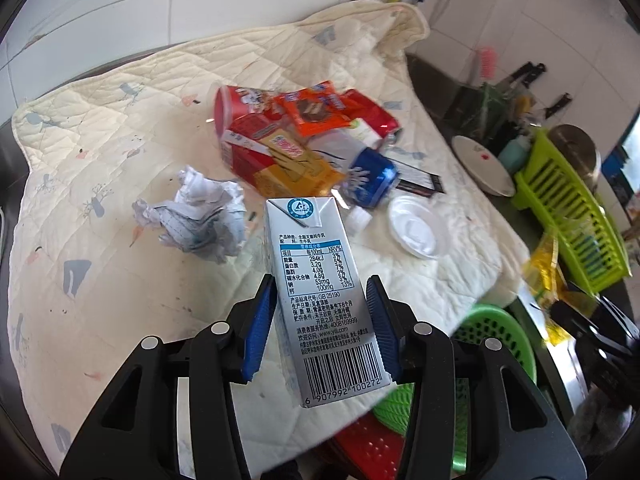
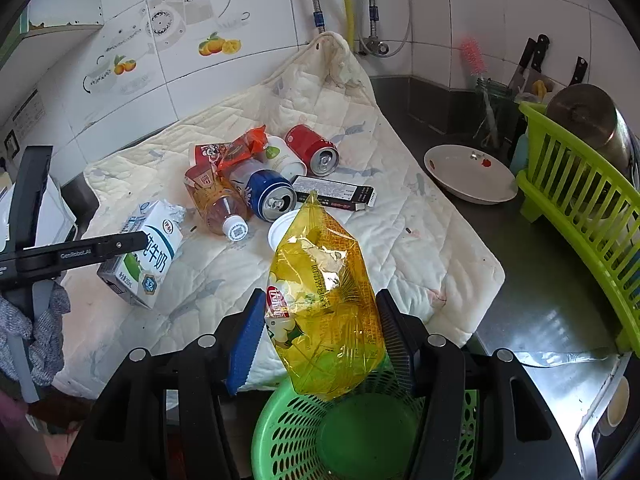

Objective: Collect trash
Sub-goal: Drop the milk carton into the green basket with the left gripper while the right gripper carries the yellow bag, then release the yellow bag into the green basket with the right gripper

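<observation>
Left gripper (image 1: 322, 320) fingers clamp the milk carton (image 1: 320, 300). Right gripper (image 2: 320, 336) fingers pinch the yellow wrapper (image 2: 320, 300), apparently above the green basket (image 2: 296, 432), clear only in right view.

Home kitchen. Shown by: white wall tiles with teapot-and-fruit decals (image 2: 168, 28); steel desk (image 2: 540, 300); green dish rack (image 2: 580, 216) holding a metal pot (image 2: 584, 120); white plate (image 2: 472, 176); knives (image 2: 532, 60) on wall; water pipes (image 2: 348, 4) above; bottle brush (image 2: 474, 58).
</observation>
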Tool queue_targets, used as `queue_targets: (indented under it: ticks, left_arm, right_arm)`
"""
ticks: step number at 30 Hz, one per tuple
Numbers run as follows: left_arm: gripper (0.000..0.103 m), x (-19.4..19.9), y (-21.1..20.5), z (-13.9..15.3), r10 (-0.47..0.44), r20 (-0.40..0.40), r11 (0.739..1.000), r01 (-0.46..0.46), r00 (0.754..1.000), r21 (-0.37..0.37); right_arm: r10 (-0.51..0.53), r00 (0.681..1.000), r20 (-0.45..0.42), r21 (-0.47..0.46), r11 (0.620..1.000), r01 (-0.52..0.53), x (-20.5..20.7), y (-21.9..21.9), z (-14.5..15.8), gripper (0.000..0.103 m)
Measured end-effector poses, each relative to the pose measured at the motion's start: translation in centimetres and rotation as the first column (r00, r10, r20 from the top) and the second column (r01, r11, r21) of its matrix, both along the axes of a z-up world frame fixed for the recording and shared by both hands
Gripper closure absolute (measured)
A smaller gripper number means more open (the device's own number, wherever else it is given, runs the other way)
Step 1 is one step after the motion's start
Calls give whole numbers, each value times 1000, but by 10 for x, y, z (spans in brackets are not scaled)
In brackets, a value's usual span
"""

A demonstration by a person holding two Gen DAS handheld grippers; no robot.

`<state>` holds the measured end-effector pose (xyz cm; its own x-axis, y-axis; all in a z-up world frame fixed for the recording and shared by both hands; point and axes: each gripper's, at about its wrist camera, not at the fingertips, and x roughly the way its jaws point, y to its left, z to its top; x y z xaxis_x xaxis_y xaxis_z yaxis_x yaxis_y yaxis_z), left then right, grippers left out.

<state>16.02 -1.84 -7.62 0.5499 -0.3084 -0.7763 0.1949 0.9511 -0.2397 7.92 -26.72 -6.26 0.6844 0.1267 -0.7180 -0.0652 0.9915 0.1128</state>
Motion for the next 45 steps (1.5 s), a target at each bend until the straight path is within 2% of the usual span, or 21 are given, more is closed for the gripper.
queue_targets:
  ticks: [7, 13, 18, 24, 26, 29, 32, 45]
  left_arm:
    - [57, -42, -46, 9, -165, 15, 985, 165, 986, -58]
    - [57, -66, -112, -11, -329, 2, 943, 329, 944, -52]
    - [57, -75, -161, -38, -409, -41, 912, 408, 911, -41]
    - [55, -92, -200, -60, -481, -83, 876, 481, 873, -27]
    - [47, -99, -208, -63, -490, -74, 871, 491, 869, -3]
    - [38, -105, -213, -64, -496, -70, 868, 497, 866, 7]
    - [35, -107, -209, -60, -481, -58, 876, 483, 875, 11]
    - [31, -98, -136, -16, -310, 48, 951, 310, 949, 11]
  right_arm:
    - [-59, 998, 15, -7, 998, 59, -29, -31, 6, 49]
    - [-142, 990, 16, -21, 990, 143, -62, -66, 8, 49]
    - [-201, 979, 17, -28, 979, 202, -88, -91, 9, 49]
    - [-252, 968, 7, -28, 967, 252, -114, -114, 6, 49]
    - [-264, 965, 4, -25, 964, 264, -120, -119, 4, 49]
    - [-273, 962, -3, -18, 962, 273, -126, -124, 2, 49]
    - [-269, 963, -1, -13, 963, 269, -127, -123, 2, 49]
    - [-191, 980, -48, 17, 981, 192, -119, -94, -18, 47]
